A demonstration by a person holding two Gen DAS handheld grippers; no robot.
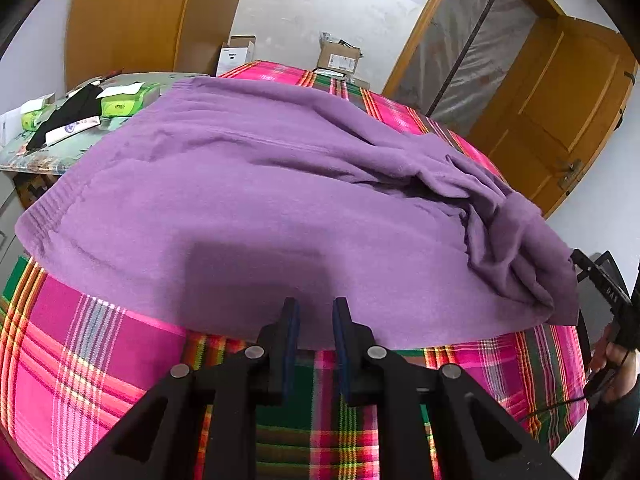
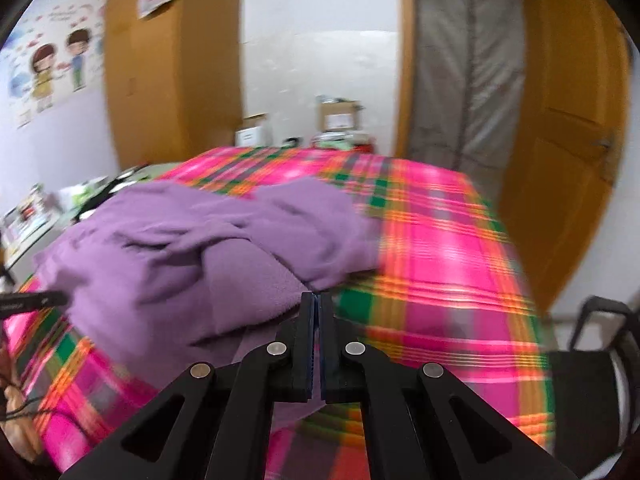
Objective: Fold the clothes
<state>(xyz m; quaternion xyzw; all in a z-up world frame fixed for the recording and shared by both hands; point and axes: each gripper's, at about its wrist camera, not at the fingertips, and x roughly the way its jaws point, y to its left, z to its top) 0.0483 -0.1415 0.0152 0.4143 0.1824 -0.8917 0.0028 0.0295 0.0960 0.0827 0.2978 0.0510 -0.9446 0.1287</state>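
Purple garment (image 2: 168, 264) in right hand-held gripper (image 2: 317, 300)

You are working a plain purple garment (image 1: 248, 184) lying on a bedspread (image 1: 92, 344) showing a plaid of bright pink, green, orange and white. Your left gripper (image 1: 316, 312) is showing black arms with dark blue pads (image 1: 294, 320). The doors (image 1: 560, 120) behind are showing orange-brown wood; the wall (image 1: 320, 12) is showing white.

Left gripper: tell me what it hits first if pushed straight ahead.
Probably the near hem of the purple garment, just ahead of the open left gripper above the plaid sheet; depth is unclear.
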